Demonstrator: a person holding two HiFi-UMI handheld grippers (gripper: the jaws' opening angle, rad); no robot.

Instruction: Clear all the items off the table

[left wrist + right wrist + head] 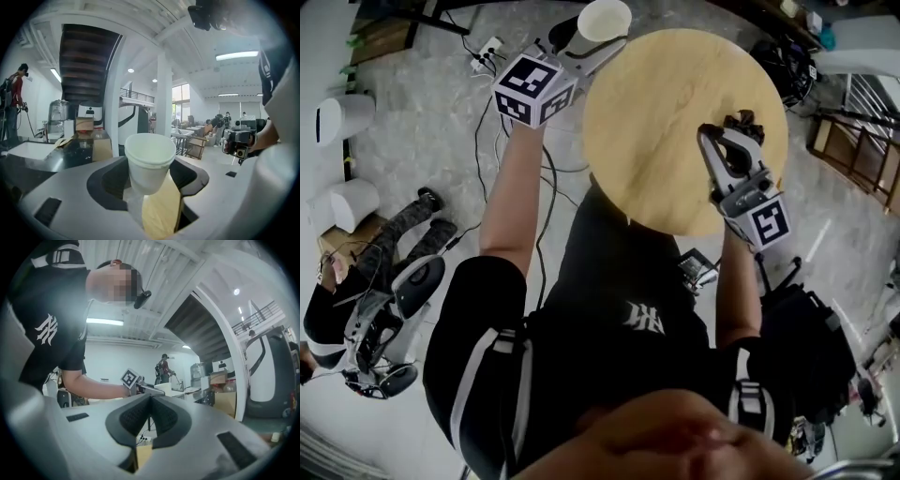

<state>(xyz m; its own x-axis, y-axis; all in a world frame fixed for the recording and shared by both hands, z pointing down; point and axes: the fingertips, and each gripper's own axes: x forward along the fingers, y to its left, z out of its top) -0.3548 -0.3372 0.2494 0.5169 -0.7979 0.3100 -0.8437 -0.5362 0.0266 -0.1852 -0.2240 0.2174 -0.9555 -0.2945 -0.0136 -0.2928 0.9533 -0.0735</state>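
Note:
A round wooden table lies below me, its top bare. My left gripper is raised over the table's left edge and holds a white paper cup upright. In the left gripper view the cup sits between the jaws, which grip its sides, with the table beneath. My right gripper hangs over the right part of the table; its jaws are shut with nothing in them. The right gripper view shows the dark pads pressed together and my left gripper's marker cube across from it.
Cables and a power strip lie on the floor left of the table. White bins stand at far left, another person with gear below them. A black bag sits at lower right, wooden frames at right.

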